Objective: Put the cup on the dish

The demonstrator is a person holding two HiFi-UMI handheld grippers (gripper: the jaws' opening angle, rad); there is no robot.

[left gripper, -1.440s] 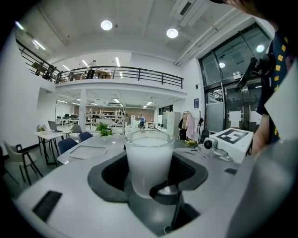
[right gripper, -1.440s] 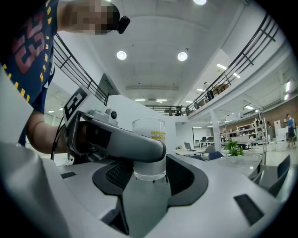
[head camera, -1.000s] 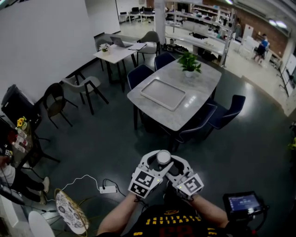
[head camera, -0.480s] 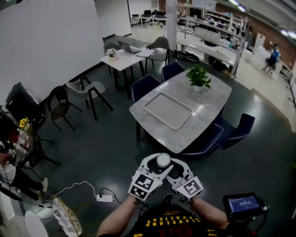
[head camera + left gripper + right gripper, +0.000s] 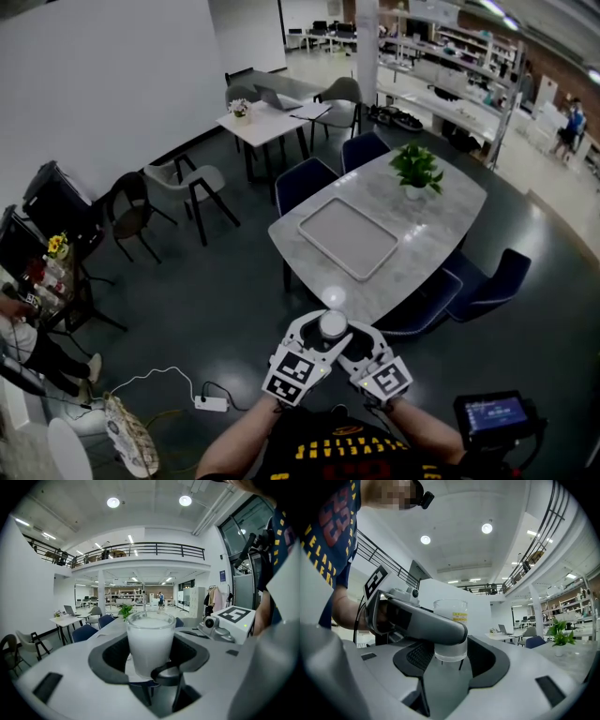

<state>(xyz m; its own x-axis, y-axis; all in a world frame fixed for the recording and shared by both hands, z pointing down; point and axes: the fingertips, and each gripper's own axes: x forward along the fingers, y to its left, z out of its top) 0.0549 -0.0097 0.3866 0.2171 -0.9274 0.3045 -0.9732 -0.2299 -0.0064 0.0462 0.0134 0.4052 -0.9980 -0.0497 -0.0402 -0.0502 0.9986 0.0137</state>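
A clear cup (image 5: 332,324) with a frosted white look hangs in the air in front of the person's chest. My left gripper (image 5: 323,330) is shut on the cup (image 5: 151,641), with a dark pad against each side. My right gripper (image 5: 345,332) stands open with the cup (image 5: 450,629) between its jaws; the left gripper's jaw crosses in front and hides the cup's left side. Ahead stands a marble table (image 5: 441,202) with a grey rectangular tray (image 5: 348,236). A small white round thing (image 5: 333,297) lies at the table's near corner; I cannot tell what it is.
Dark blue chairs (image 5: 492,286) ring the table, and a potted plant (image 5: 415,169) stands on its far end. A power strip (image 5: 212,403) and cables lie on the floor at lower left. A small screen (image 5: 492,412) sits at lower right. More tables and chairs stand along the left wall.
The marble table has drawn nearer and shifted right in the head view. Both grippers and the cup keep the same place before the person.
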